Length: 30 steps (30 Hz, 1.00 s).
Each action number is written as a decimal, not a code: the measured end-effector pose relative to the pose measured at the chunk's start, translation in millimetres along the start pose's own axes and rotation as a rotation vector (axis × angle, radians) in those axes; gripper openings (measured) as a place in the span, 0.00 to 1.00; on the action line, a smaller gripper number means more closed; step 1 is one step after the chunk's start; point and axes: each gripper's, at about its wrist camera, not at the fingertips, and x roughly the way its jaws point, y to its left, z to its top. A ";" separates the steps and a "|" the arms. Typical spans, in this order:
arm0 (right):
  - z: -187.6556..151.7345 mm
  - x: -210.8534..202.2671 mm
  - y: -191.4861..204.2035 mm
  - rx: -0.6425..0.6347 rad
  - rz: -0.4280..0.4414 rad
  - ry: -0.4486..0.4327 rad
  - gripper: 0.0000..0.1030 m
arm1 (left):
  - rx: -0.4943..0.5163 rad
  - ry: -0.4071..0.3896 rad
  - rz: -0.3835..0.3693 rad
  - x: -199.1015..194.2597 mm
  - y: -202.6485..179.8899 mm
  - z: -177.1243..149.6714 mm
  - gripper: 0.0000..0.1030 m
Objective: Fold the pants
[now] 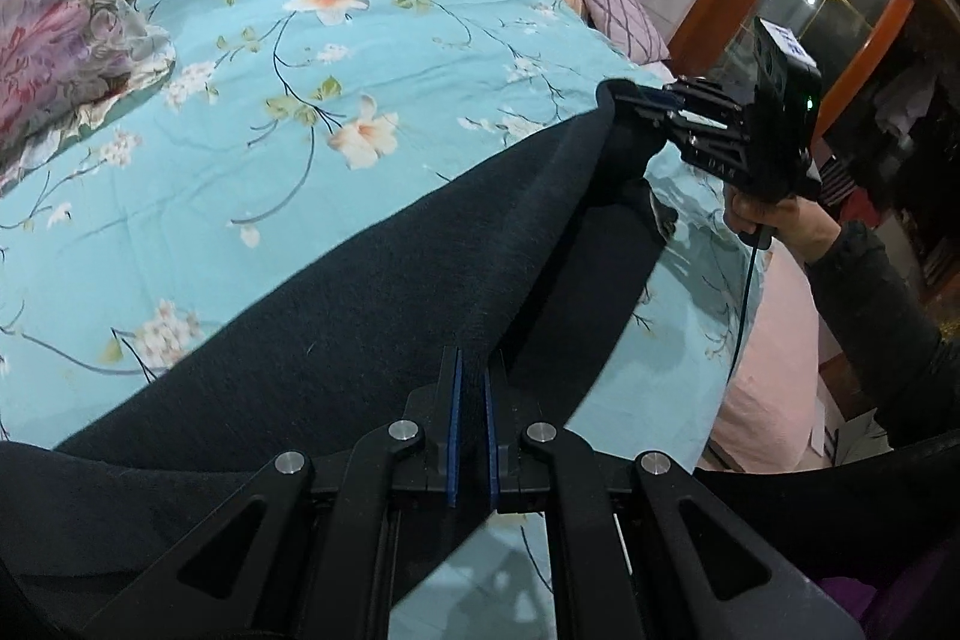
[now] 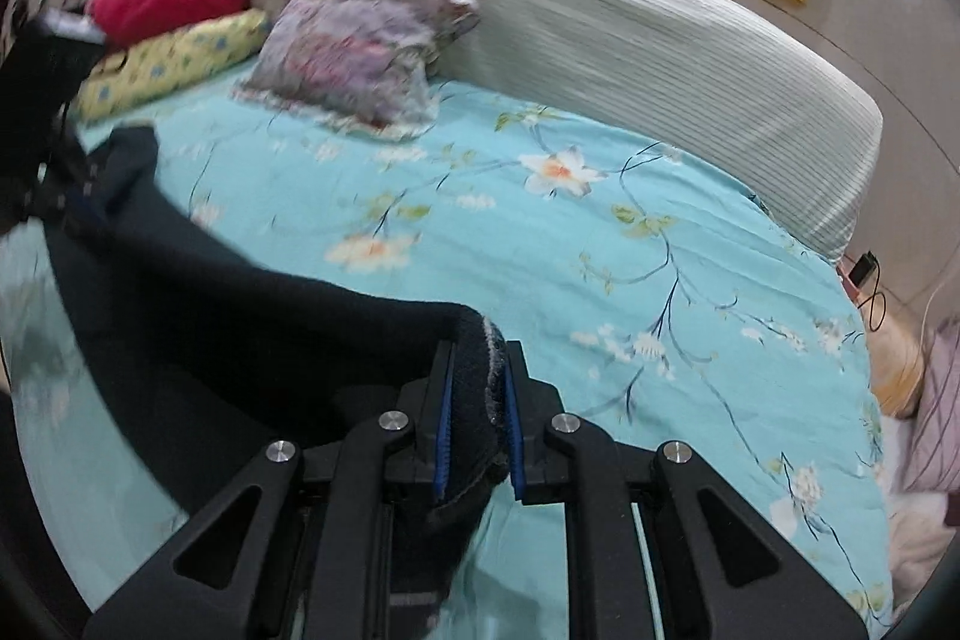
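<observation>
Two grippers, both yours, both clamped on the dark pants: left gripper pinches an edge at lower centre; right gripper, at right of the left view, bites another edge. Fabric spans the floral bedsheet, lower frame.

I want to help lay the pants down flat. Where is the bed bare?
The turquoise floral sheet is bare between the floral pillow, the striped headboard and the lifted dark pants. It is crowded at the head corner, where the yellow pillow and red cushion sit.
</observation>
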 end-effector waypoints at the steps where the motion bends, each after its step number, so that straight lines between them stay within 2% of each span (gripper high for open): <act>1: -4.2 -2.0 4.0 -0.017 -0.001 0.003 0.15 | 0.005 0.001 0.002 0.0 -2.4 -3.0 0.04; 9: -34.1 -13.6 25.3 -0.115 0.039 0.061 0.15 | 0.042 0.014 -0.017 4.5 -22.4 -22.2 0.03; 11: -37.8 -17.1 27.1 -0.151 0.016 0.067 0.15 | 0.055 0.019 -0.055 7.5 -29.1 -23.4 0.03; 14: -33.2 -24.8 27.6 -0.206 -0.041 0.050 0.15 | 0.092 0.031 -0.023 19.0 -38.9 -21.7 0.03; 16: -29.8 -28.6 28.6 -0.242 -0.051 0.074 0.15 | 0.089 0.040 -0.013 25.9 -40.3 -22.2 0.03; 19: -41.6 -23.6 35.7 -0.280 -0.051 0.129 0.15 | 0.094 0.042 -0.006 30.8 -41.4 -25.4 0.03; 22: -55.8 -18.3 34.8 -0.239 -0.025 0.203 0.15 | 0.094 0.059 0.018 33.8 -38.6 -31.5 0.03; 24: -60.7 -18.7 29.4 -0.172 -0.057 0.232 0.28 | 0.074 0.059 0.035 30.9 -33.2 -36.5 0.04; 25: -60.9 -22.6 26.7 -0.133 -0.065 0.230 0.39 | 0.061 0.054 0.039 28.0 -30.7 -37.9 0.05; 26: -59.3 -31.2 21.9 -0.067 -0.059 0.211 0.49 | 0.046 0.043 0.043 23.6 -27.4 -40.8 0.07; 28: -55.3 -45.4 17.8 0.033 -0.021 0.159 0.63 | 0.004 0.013 0.054 10.7 -16.6 -47.8 0.07; 30: -46.7 -61.1 21.1 0.122 0.035 0.088 0.64 | -0.039 -0.006 0.072 -0.6 -5.0 -54.8 0.09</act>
